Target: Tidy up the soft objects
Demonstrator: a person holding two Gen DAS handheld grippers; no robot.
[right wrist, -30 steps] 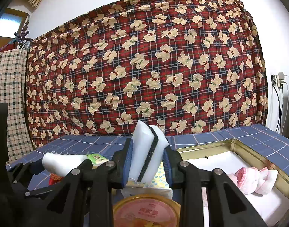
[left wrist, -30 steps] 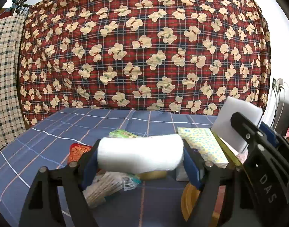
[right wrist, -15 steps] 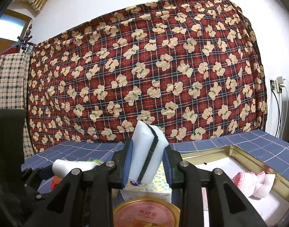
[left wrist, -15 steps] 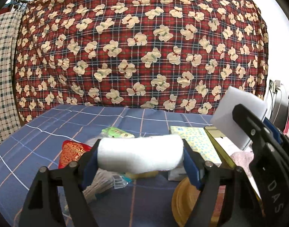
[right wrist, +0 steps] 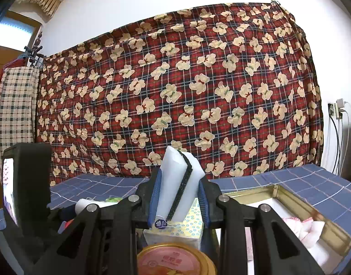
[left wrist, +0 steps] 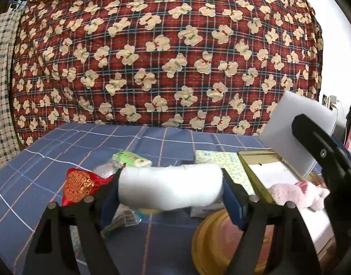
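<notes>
White and soft, the rolled towel [left wrist: 169, 188] is lying crosswise between the jaws of the left gripper [left wrist: 171, 189], its long axis running level from one pad to the other, and the pads are pressing on its two ends above the blue checked cloth [left wrist: 49, 160]. The right gripper [right wrist: 179, 202] is squeezing a white sponge [right wrist: 177, 183] with a dark layer; the sponge is standing on end, its long axis pointing up and leaning a little left, near the gold tin [right wrist: 297, 202] where a pink plush [left wrist: 294, 193] is lying.
</notes>
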